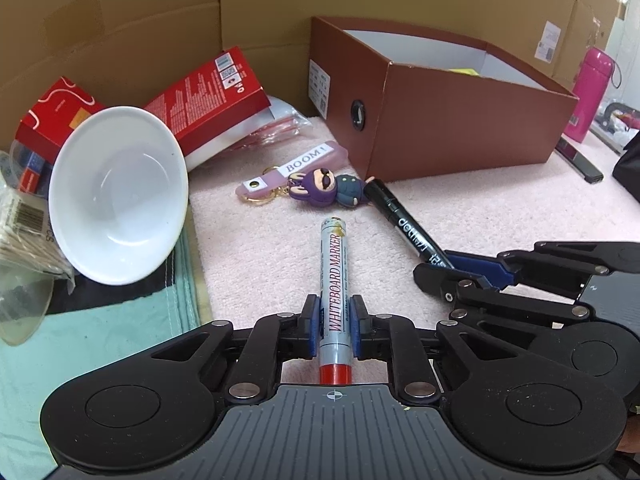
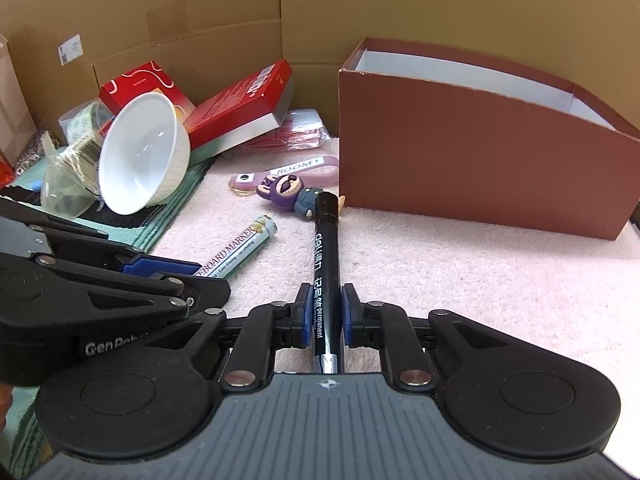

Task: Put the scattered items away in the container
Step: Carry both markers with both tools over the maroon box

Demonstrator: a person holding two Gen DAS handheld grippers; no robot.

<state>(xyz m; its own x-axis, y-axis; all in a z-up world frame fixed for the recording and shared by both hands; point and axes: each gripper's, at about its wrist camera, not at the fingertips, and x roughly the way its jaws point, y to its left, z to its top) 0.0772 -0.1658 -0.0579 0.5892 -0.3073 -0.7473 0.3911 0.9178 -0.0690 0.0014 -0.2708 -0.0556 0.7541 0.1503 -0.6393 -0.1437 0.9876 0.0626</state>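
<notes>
My left gripper [image 1: 335, 322] is shut on a silver whiteboard marker [image 1: 334, 276] with a red end, which points forward over the pink towel. My right gripper [image 2: 325, 312] is shut on a black permanent marker [image 2: 326, 264]; it also shows in the left wrist view [image 1: 404, 222]. A purple keychain figure [image 1: 324, 188] with a "BOOM!" strap lies just beyond both marker tips, also in the right wrist view [image 2: 288, 192]. The brown open box [image 1: 440, 120] stands behind them and to the right, also in the right wrist view [image 2: 480, 160].
A white bowl [image 1: 120, 196] lies tilted at the left against red cartons [image 1: 212, 96] and a bagged bundle [image 1: 24, 232]. Packets of red sticks [image 2: 296, 136] lie behind the keychain. A pink bottle [image 1: 592, 92] stands far right. Cardboard walls [image 1: 160, 20] close the back.
</notes>
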